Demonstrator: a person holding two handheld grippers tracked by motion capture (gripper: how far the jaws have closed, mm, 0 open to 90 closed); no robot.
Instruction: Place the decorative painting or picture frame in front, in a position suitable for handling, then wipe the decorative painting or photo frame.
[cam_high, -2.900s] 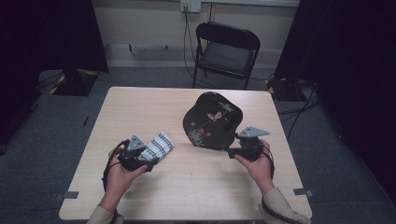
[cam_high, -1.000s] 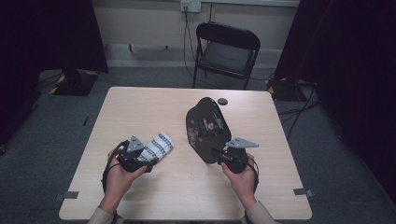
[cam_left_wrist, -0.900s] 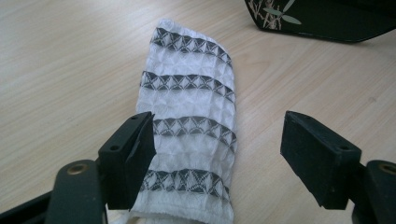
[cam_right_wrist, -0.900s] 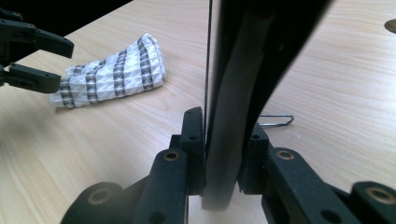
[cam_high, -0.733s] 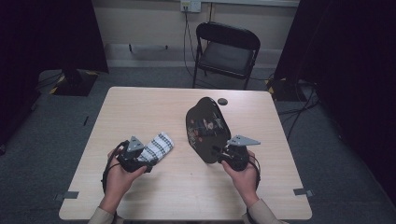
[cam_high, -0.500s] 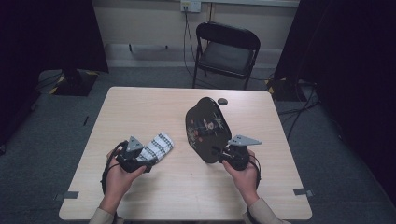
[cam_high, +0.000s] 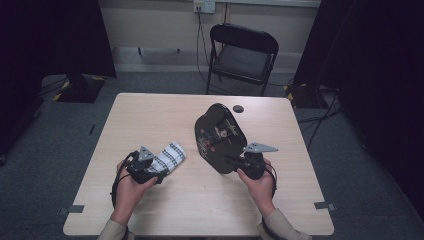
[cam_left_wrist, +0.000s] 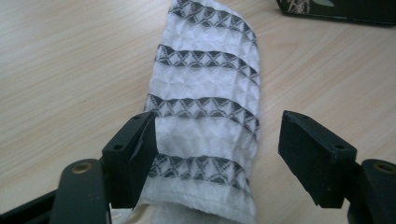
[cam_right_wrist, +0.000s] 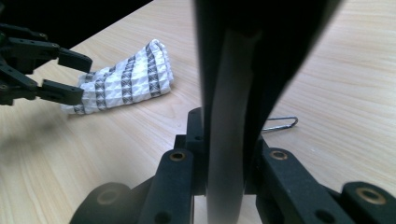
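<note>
A black round plate (cam_high: 218, 136) with a pale flower pattern stands tilted up from the wooden table (cam_high: 165, 112), its face turned left. My right gripper (cam_high: 234, 161) is shut on its near rim. In the right gripper view that rim (cam_right_wrist: 229, 70) rises edge-on between the closed jaws of the right gripper (cam_right_wrist: 226, 154). A folded white cloth (cam_high: 169, 155) with dark stripes lies at the front left. My left gripper (cam_left_wrist: 217, 154) stands open around the cloth (cam_left_wrist: 205, 88): one pad (cam_left_wrist: 144, 154) touches it, the other is apart. The left gripper (cam_right_wrist: 84, 79) and the cloth (cam_right_wrist: 126, 81) also show from the right.
A small dark round object (cam_high: 238, 108) lies near the table's far edge. A bent wire clip (cam_right_wrist: 280, 123) lies on the table beside the plate. A black folding chair (cam_high: 242, 55) stands behind the table. Cables run along the floor at the back.
Since the earliest frame my right hand has come left and nearer with the plate, which now stands steeper. Over the last second nothing visibly moved; the left gripper stayed at the cloth.
</note>
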